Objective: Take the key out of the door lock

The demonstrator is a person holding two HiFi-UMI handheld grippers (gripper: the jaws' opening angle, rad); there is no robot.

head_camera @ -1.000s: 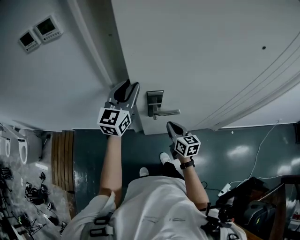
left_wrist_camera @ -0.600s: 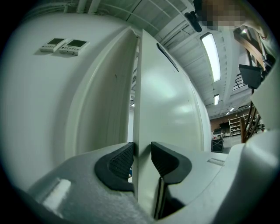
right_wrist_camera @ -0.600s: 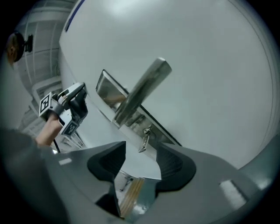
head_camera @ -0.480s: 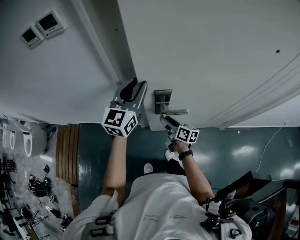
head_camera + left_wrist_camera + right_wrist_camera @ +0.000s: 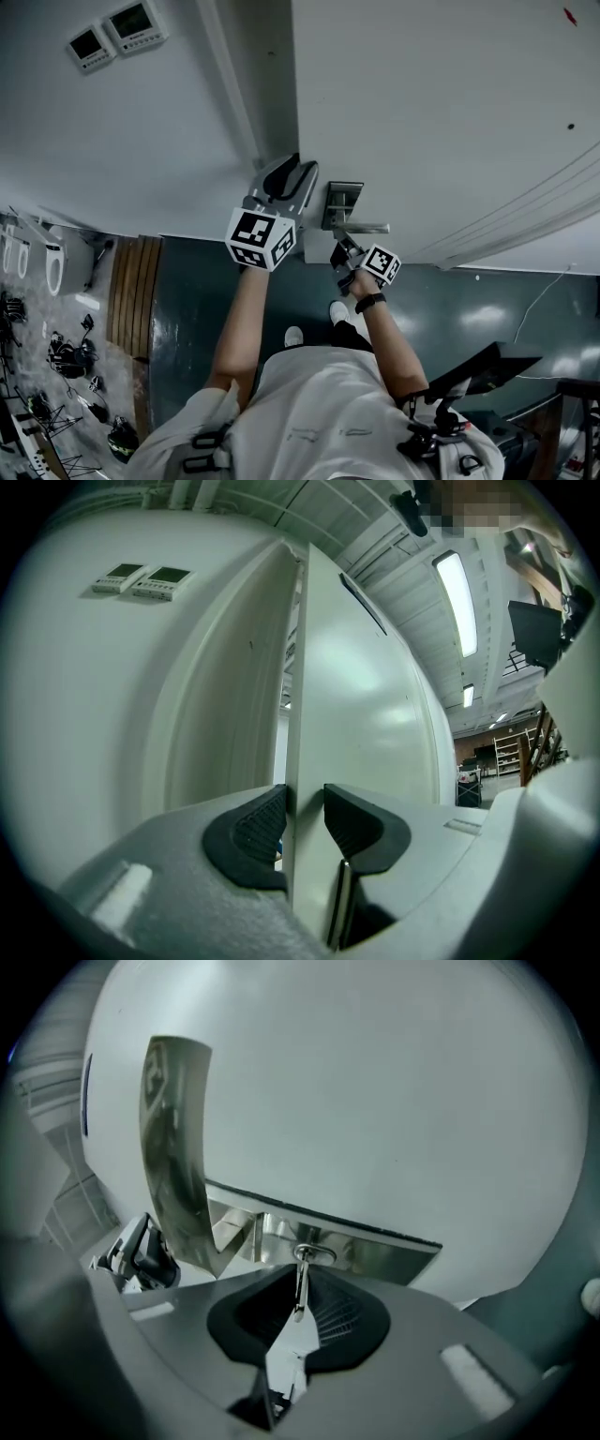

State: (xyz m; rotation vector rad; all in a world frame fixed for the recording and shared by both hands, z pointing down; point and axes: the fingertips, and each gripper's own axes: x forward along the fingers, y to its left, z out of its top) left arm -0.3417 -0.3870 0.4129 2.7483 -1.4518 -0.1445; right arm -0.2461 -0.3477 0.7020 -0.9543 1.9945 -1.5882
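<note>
Two grey hand-held grippers reach toward a door. The right gripper (image 5: 300, 1305) points level at the lock. Its jaws have just been closing, and its black pads now appear to pinch a thin silver metal key (image 5: 300, 1281) that stands edge-on between them. The key lies straight ahead of this gripper, and its long axis follows the line the jaws point along, out of the door face. Judged from that, the pull should go straight back toward the person, without tilting. Just behind the key, its shaft enters the keyhole of the shiny steel lock plate (image 5: 375, 1252), below the steel lever handle (image 5: 364, 228). The left gripper (image 5: 305, 822) is farther from the key, beside the plate, clamped on the free edge of the white flat door (image 5: 422, 94), seemingly steadying it.
</note>
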